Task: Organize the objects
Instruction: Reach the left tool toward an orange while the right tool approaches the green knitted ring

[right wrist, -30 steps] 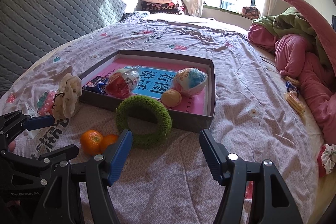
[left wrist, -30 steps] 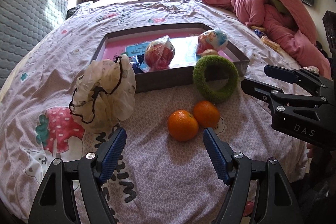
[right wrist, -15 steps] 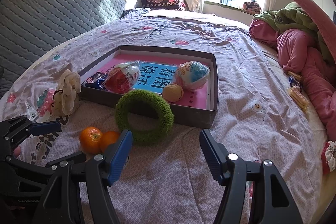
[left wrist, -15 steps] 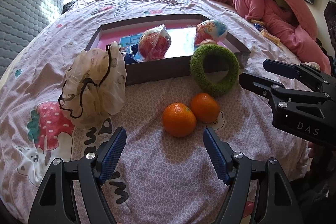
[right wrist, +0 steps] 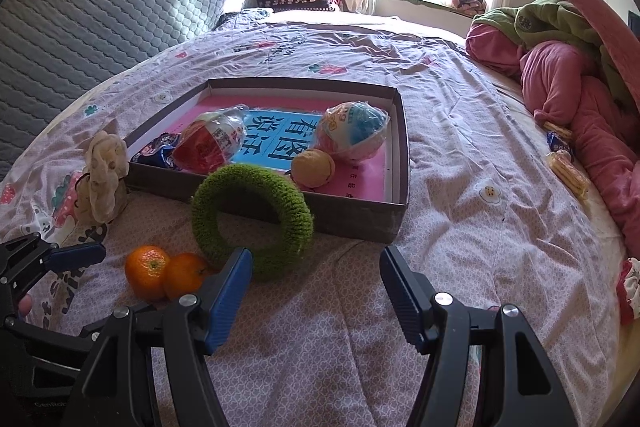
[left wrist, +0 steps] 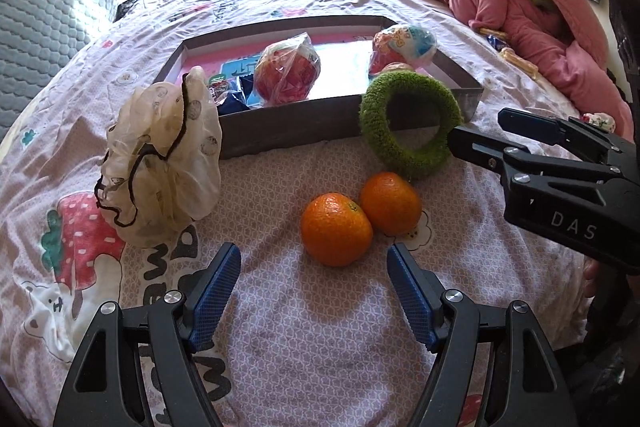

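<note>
Advancing over the last second, the left gripper (left wrist: 314,281), jaws spread wide and empty, now brackets the nearer orange (left wrist: 337,229), which lies on the bedspread (left wrist: 320,347) touching the second orange (left wrist: 391,203). This closer framing suggests a pick of the near fruit is the step in hand. The right gripper (right wrist: 316,293), likewise spread and empty, points low toward the green ring (right wrist: 252,217) leaning against the tray (right wrist: 360,219). Inside the tray rest two wrapped balls and a small yellowish ball. A cream scrunchie (left wrist: 160,163) stands beside the tray's left corner.
</note>
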